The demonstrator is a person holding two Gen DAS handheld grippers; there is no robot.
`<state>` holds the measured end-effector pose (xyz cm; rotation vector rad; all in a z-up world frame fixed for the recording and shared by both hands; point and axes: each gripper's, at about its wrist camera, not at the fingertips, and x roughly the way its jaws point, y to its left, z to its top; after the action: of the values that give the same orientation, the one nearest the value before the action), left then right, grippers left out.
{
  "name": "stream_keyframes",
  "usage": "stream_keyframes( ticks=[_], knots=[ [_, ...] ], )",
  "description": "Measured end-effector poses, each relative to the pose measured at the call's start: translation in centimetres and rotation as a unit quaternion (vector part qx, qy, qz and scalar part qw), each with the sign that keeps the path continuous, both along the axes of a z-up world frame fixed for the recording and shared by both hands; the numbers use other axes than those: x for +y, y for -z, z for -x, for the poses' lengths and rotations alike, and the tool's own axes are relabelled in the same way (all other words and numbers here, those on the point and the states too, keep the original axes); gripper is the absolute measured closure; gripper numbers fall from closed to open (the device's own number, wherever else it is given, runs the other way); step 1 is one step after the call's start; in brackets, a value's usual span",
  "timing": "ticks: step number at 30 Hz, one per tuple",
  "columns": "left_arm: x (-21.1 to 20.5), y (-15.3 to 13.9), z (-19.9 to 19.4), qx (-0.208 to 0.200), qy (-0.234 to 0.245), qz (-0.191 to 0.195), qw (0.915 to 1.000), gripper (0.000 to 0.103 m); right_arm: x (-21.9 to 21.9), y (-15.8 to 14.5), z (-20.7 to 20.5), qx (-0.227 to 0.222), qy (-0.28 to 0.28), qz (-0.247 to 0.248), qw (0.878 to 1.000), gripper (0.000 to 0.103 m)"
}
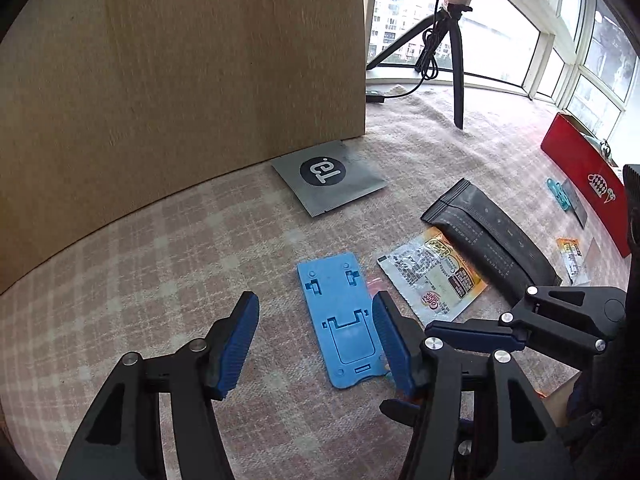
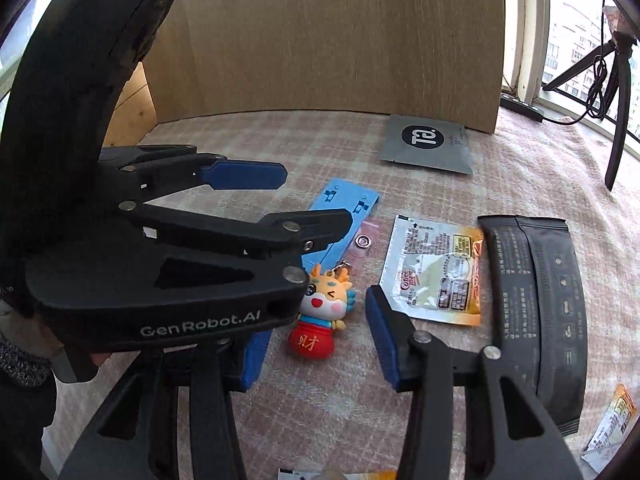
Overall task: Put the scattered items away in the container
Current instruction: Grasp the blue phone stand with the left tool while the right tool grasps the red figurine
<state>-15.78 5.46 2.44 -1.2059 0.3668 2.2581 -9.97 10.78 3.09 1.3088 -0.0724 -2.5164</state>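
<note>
1. Bench (image 1: pixel 120 264) covered in a pink plaid cloth; a brown board wall (image 1: pixel 180 80) stands at its back edge.
2. Left tool (image 1: pixel 316 340): blue-padded jaws apart, nothing between the pads. It hangs over the near end of a flat blue phone stand (image 1: pixel 340 320) lying on the cloth; the right pad overlaps the stand's edge in the left wrist view, contact not clear.
3. Right tool (image 2: pixel 316 344): jaws apart, straddling a dragon keychain (image 2: pixel 324 312) with a red pot base. The pads sit either side of it with visible gaps; not pressing. Its left finger is partly hidden behind the left tool's body.
4. Keychain lies just beside the blue phone stand, its ring end toward a small clear pink tag (image 2: pixel 362 242).
5. White-and-orange coffee sachet (image 2: pixel 432 272) lies right of the keychain, touching or overlapping a long black pouch (image 2: pixel 536 304).
6. Grey square packet (image 2: pixel 426 144) with a black round logo rests against the foot of the board wall.
7. Red box (image 1: pixel 584 184) stands at the far right of the left wrist view, with a second sachet (image 1: pixel 572 260) and a small teal clip (image 1: pixel 558 192) near it.
8. Tripod (image 1: pixel 456 60) stands by the window.
</note>
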Motion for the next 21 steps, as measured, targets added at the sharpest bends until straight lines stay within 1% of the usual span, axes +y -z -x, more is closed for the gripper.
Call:
stream_keyframes(
  ticks=[3, 4, 9, 11, 13, 14, 17, 21],
  knots=[
    [1.0, 0.4, 0.6, -0.008, 0.011, 0.01, 0.9999, 0.046, -0.1, 0.0, -0.1, 0.002, 0.002, -0.002, 1.0, 0.058],
    [1.3, 0.5, 0.7, -0.005, 0.01, 0.02, 0.9997, 0.044, 0.0, 0.0, -0.1, 0.003, 0.003, -0.001, 1.0, 0.058],
    [1.8, 0.7, 1.8, -0.015, -0.003, 0.009, 0.9998, 0.044, -0.3, 0.2, -0.3, 0.018, 0.002, -0.011, 1.0, 0.058],
    [1.7, 0.7, 1.8, -0.017, 0.001, 0.002, 0.9998, 0.048, -0.3, 0.2, -0.4, 0.023, -0.001, -0.015, 1.0, 0.058],
    [1.4, 0.7, 1.6, -0.023, 0.004, -0.007, 0.9997, 0.061, -0.1, 0.2, -0.3, 0.024, 0.0, -0.017, 1.0, 0.063],
    [1.2, 0.7, 1.5, -0.025, 0.003, -0.009, 0.9996, 0.063, 0.2, 0.2, -0.2, 0.023, 0.0, -0.014, 1.0, 0.066],
    [0.8, 0.6, 1.1, -0.024, -0.003, -0.002, 0.9997, 0.064, 1.3, 0.2, 0.1, 0.014, -0.004, 0.009, 1.0, 0.067],
    [0.6, 0.7, 1.2, -0.029, -0.011, -0.006, 0.9995, 0.062, 1.9, 0.1, 0.4, 0.008, -0.002, 0.016, 1.0, 0.067]
  ],
)
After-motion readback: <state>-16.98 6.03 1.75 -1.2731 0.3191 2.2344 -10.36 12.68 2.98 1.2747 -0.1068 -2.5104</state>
